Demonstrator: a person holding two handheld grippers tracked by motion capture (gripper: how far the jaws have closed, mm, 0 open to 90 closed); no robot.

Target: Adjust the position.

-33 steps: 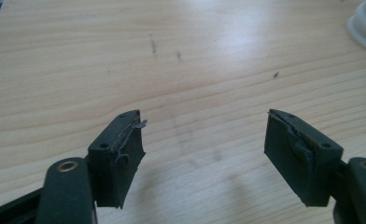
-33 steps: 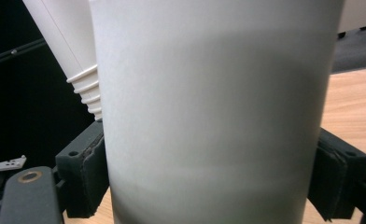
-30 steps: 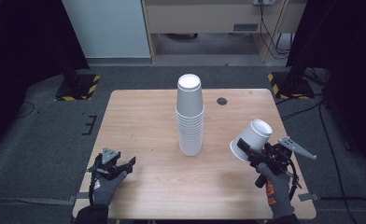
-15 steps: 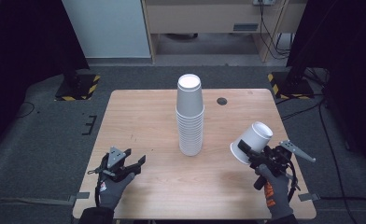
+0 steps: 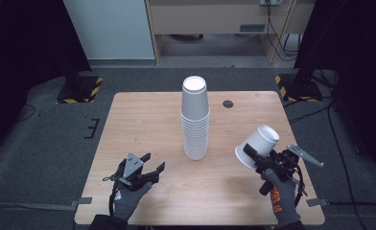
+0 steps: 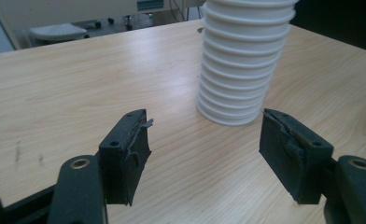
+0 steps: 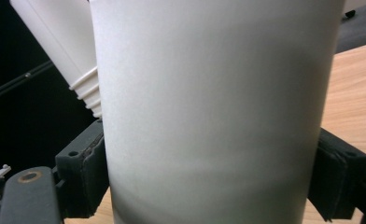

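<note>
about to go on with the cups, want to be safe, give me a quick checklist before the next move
1. Single cup gripped by right gripper, one jaw on each side of its wall: ok.
2. Left gripper open, nothing between its jaws: ok.
3. Cup stack upright on the table, apart from both grippers: ok.
4. Bare wood between the left gripper and the stack's base: ok.
5. Held cup level: not ok, it tilts up and away.
6. Held cup a single cup, none nested inside: cannot tell.
</note>
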